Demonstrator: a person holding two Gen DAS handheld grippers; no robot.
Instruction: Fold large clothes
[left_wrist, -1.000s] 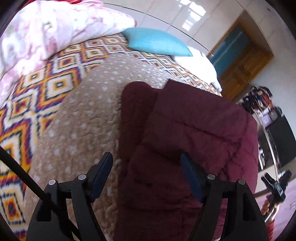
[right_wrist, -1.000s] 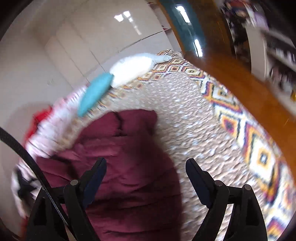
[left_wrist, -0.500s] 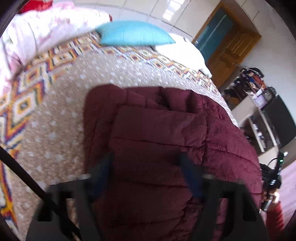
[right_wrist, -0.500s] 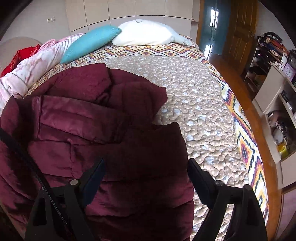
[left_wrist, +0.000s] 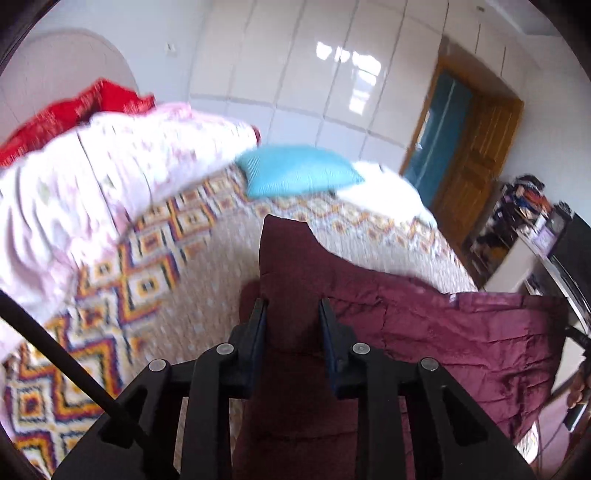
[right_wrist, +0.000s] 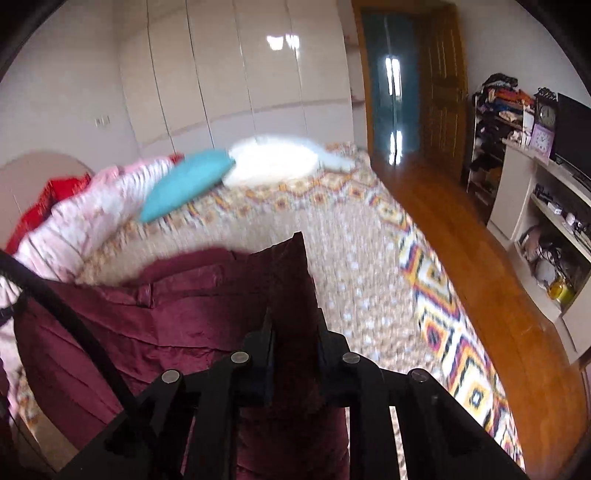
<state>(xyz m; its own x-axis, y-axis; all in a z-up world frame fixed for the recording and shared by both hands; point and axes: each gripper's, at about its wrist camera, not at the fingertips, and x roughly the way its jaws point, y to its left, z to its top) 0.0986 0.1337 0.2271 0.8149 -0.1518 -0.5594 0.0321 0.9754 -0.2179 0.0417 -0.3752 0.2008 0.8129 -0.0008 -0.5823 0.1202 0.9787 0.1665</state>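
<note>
A large maroon quilted jacket (left_wrist: 424, 332) hangs between my two grippers above the bed. My left gripper (left_wrist: 291, 314) is shut on one corner of it, and the corner sticks up past the fingertips. The jacket also shows in the right wrist view (right_wrist: 155, 317), where my right gripper (right_wrist: 293, 325) is shut on another corner that stands up in a point. The rest of the jacket sags down and sideways toward the beige bedspread (right_wrist: 354, 273).
The bed has a patterned border (left_wrist: 147, 266), a teal pillow (left_wrist: 295, 177), a white pillow (right_wrist: 273, 162) and a pink duvet (left_wrist: 74, 192) at its head. A wooden floor (right_wrist: 480, 280), shelves (right_wrist: 546, 229) and a door (left_wrist: 472, 162) lie to the right.
Both grippers were open over the jacket lying on the bed. Now both have shut on its corners and lifted them, and the views have tilted up toward the wall.
</note>
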